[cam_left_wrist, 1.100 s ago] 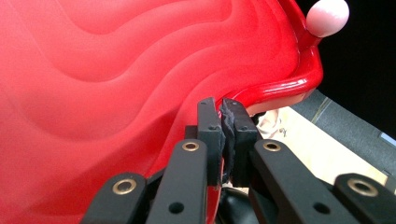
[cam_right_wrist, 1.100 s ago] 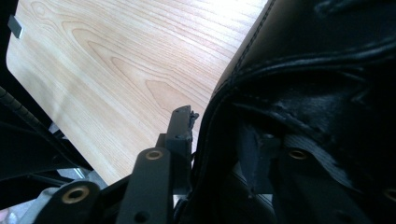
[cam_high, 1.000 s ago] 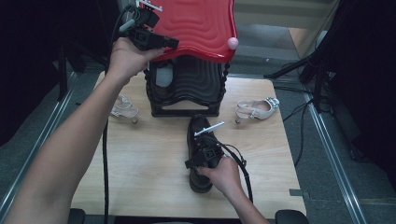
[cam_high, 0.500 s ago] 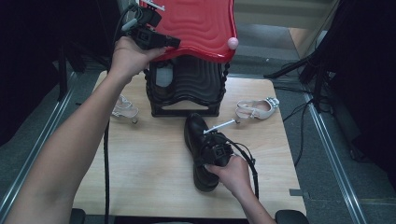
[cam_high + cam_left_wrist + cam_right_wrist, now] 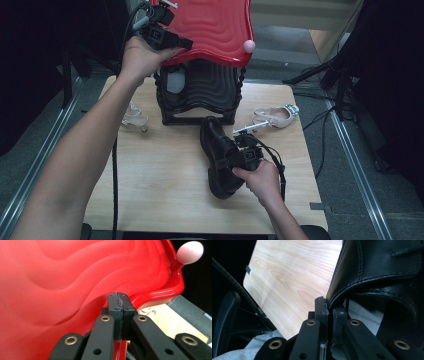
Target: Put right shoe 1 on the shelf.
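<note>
Wooden tabletop (image 5: pixel 150 190) first, then the black rack (image 5: pixel 200 95) with its raised red lid (image 5: pixel 210 25). We see the left claw (image 5: pixel 119 305) clamped on the lid's rim, holding it up. Black shoe (image 5: pixel 220 155) sits mid-tabletop, in front of the rack; right claw (image 5: pixel 327 310), jaws just closing, pinches its collar edge. We judge this the pick-up step; next, the shoe goes up into the rack. Pale sandals (image 5: pixel 275 116) flank the rack.

Both forearms are bare, without sleeves. The black plastic left gripper (image 5: pixel 119 315) has two flat jaw arms with brass-coloured rivets and small dark screw holes. The matching black right gripper (image 5: pixel 327 315) trails a black cable.
</note>
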### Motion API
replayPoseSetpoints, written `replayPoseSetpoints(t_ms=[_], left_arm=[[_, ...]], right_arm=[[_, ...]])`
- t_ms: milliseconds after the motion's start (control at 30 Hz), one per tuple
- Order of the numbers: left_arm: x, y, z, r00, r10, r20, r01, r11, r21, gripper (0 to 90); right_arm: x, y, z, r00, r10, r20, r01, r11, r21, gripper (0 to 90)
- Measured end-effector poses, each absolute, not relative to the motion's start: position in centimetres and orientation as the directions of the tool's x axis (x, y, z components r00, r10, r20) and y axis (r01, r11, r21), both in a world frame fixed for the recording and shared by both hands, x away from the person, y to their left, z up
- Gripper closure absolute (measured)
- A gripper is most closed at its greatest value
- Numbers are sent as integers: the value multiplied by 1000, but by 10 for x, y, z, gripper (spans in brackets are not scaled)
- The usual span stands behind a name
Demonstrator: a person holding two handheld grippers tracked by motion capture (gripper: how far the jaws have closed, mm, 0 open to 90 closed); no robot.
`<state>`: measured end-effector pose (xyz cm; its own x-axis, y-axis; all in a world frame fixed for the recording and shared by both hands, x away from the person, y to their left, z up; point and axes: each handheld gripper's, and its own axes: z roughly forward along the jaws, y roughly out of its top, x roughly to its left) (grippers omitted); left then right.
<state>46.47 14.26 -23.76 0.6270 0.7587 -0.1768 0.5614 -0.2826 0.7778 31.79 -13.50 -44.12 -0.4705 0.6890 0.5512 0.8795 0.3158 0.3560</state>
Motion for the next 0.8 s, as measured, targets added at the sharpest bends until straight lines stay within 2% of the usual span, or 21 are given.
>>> replayPoseSetpoints(t_ms=[167, 233, 567, 800], left_arm=[[464, 147, -239, 640, 749, -172, 551, -292, 782, 900], [465, 150, -240, 640, 741, -204, 563, -271, 781, 900], [463, 148, -240, 637, 749, -181, 551, -279, 787, 900], [463, 148, -240, 640, 749, -170, 547, -290, 785, 900]], right_arm=[[319, -137, -437, -469, 682, 561, 879, 304, 366, 876], [319, -137, -435, -477, 677, 560, 874, 300, 382, 877], [315, -139, -410, -496, 643, 584, 861, 277, 427, 879], [311, -138, -386, -538, 628, 562, 830, 274, 487, 881]])
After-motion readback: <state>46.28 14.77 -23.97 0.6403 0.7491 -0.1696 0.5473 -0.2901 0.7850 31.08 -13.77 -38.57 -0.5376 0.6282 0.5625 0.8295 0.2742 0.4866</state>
